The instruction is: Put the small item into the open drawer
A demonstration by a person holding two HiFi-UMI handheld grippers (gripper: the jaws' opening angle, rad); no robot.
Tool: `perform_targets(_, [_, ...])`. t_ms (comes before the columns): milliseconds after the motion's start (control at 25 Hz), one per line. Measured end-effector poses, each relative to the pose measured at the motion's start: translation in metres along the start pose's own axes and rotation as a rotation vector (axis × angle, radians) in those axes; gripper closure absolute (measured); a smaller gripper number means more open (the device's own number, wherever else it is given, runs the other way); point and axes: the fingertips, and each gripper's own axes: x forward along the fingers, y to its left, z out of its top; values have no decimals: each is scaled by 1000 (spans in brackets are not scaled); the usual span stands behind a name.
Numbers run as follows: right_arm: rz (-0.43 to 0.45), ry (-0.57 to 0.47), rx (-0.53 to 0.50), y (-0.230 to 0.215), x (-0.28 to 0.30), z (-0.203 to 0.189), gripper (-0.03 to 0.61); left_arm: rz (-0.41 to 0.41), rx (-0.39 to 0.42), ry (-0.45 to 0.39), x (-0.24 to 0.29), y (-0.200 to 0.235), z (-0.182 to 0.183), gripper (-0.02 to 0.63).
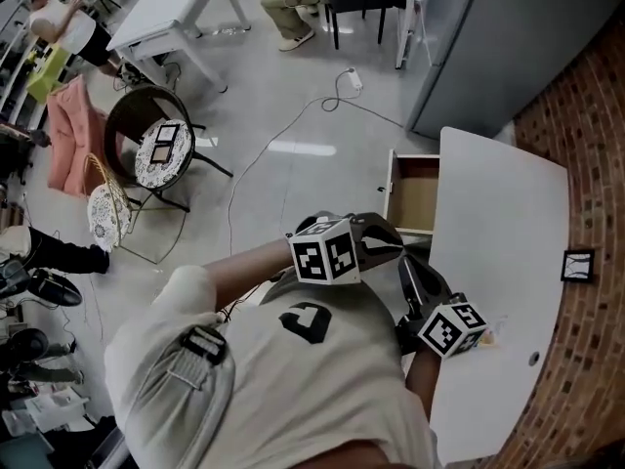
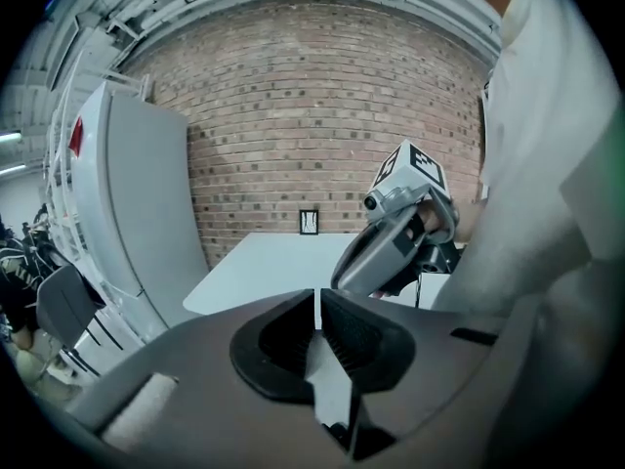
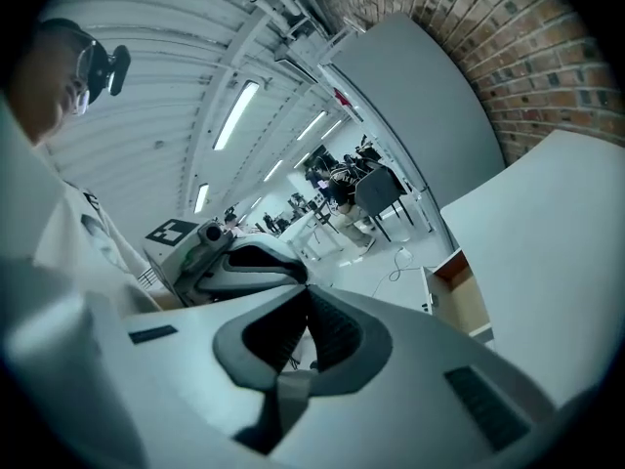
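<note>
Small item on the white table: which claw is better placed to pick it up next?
Probably the right. The right claw hangs over the white table, close beside the small item. The left claw sits farther off, by the open drawer. Both are shut and empty.

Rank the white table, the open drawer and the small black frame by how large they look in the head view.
Largest: white table.
Middle: open drawer.
Smallest: black frame.
The differences are clear.
</note>
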Motion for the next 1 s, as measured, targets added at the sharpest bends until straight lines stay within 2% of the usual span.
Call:
perform_targets(240, [53,16,30,-4,-39,-15,577,34,27,47,21,-41,13,594])
perform_targets(440, [130,47,-52,33,-39,-32,577,109,27,59,-9,-64,8,594])
perform_targets(520, [118,47,-67,44,-32,-30,577,124,37,53,-22,-58,6,594])
perform_targets(640, [48,28,-70,27,-43,-27,577,115,39,65,-6,-42,4,594])
perform_targets(760, [-71,-30,0,-7,-89,-38,577,-1,93,95,52,-50,12,594])
perform_targets(1000, [-320,-198,188,-53,-184,-73,577,-264,300,127,173,-95,25,594])
